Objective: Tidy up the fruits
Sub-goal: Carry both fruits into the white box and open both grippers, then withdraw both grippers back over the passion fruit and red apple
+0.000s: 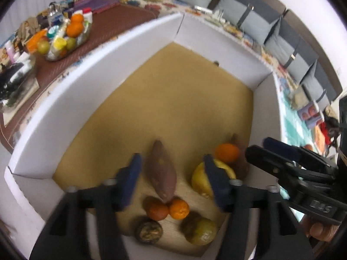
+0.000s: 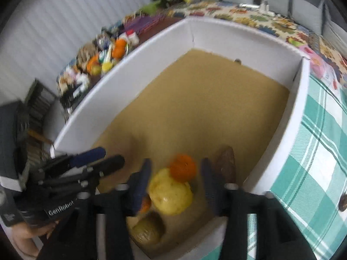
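I have both claws poised above the near end of the white-walled box (image 1: 121,49), whose tan floor (image 1: 173,99) is bare further back. My left gripper (image 1: 171,177) has its blue-padded fingers spread apart with nothing between the pads; through the gap I see a long brown sweet potato (image 1: 161,171) lying on the floor, its tip just beside two small oranges (image 1: 179,209) that touch each other. In front of those sit a dark mottled round fruit (image 1: 149,231) and a greenish one (image 1: 202,230). My right gripper (image 2: 175,179) is likewise spread and pinching nothing; below it a big yellow fruit (image 2: 171,191) rests against another orange (image 2: 183,170), with a brown pointed fruit (image 2: 225,163) just to the right near the box wall. Each claw shows at the edge of the other's view. Outside the box, a clear bowl of fruit and bottles (image 1: 63,36) stands on a brown mat (image 1: 112,21).
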`<state>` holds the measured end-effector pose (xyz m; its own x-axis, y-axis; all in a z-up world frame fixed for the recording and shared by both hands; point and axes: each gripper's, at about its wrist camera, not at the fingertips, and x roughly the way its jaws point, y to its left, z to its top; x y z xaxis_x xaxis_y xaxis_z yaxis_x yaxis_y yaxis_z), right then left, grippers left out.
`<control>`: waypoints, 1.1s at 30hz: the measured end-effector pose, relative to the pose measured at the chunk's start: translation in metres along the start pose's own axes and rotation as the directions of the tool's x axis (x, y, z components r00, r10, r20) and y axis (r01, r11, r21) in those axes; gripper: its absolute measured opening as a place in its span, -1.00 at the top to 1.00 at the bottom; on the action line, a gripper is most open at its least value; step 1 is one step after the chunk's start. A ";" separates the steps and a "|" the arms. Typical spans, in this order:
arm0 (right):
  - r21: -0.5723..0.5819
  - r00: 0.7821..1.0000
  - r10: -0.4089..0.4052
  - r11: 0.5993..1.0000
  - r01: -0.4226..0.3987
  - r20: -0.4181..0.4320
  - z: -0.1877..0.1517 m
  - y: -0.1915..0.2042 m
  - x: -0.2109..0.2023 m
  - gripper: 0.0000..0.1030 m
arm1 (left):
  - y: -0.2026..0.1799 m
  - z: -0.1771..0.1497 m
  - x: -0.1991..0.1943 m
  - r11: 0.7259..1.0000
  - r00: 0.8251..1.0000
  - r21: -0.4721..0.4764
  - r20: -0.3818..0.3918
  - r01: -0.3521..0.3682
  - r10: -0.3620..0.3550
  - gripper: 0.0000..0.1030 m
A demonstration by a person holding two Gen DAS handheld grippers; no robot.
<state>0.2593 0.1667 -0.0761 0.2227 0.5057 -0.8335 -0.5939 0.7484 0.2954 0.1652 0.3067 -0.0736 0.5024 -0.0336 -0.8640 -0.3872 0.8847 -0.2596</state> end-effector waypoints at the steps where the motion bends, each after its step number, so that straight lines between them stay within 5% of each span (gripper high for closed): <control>1: 0.002 1.000 -0.001 1.000 0.001 0.028 -0.001 -0.002 -0.009 -0.48 | -0.003 -0.001 -0.006 1.000 0.999 -0.001 0.033 0.003 -0.003 -0.45; 6: -0.011 0.985 -0.057 0.998 0.060 0.165 -0.035 -0.026 -0.072 -0.79 | -0.033 -0.012 -0.044 0.997 0.984 0.055 0.168 0.055 -0.063 -0.49; 11: 0.009 0.936 -0.266 0.962 0.272 0.228 -0.131 -0.098 -0.120 -0.97 | -0.111 -0.046 -0.066 0.970 0.957 0.217 0.237 0.114 -0.166 -0.65; 15: 0.120 0.888 -0.439 0.898 0.425 0.139 -0.216 -0.182 -0.128 -0.97 | -0.187 -0.087 -0.044 0.914 0.952 0.354 0.155 0.197 -0.265 -0.71; 19: 0.283 0.827 -0.559 0.804 0.523 0.061 -0.282 -0.264 -0.145 -0.97 | -0.248 -0.126 0.005 0.872 0.963 0.433 0.037 0.227 -0.269 -0.71; 25: 0.405 0.757 -0.648 0.718 0.566 0.092 -0.307 -0.312 -0.174 -0.97 | -0.303 -0.165 0.064 0.856 0.966 0.455 -0.042 0.246 -0.256 -0.71; 28: 0.424 0.749 -0.656 0.708 0.564 0.099 -0.310 -0.319 -0.174 -0.97 | -0.318 -0.177 0.078 0.849 0.975 0.485 -0.029 0.207 -0.222 -0.71; 33: 0.420 0.778 -0.624 0.727 0.543 0.076 -0.311 -0.328 -0.164 -0.97 | -0.338 -0.190 0.097 0.830 0.979 0.526 -0.021 0.184 -0.203 -0.71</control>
<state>0.1768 -0.2951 -0.1814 0.6024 -0.0416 -0.7971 0.0136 0.9990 -0.0418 0.1979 -0.0839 -0.1516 0.5541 -0.2224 -0.8022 0.1777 0.9730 -0.1471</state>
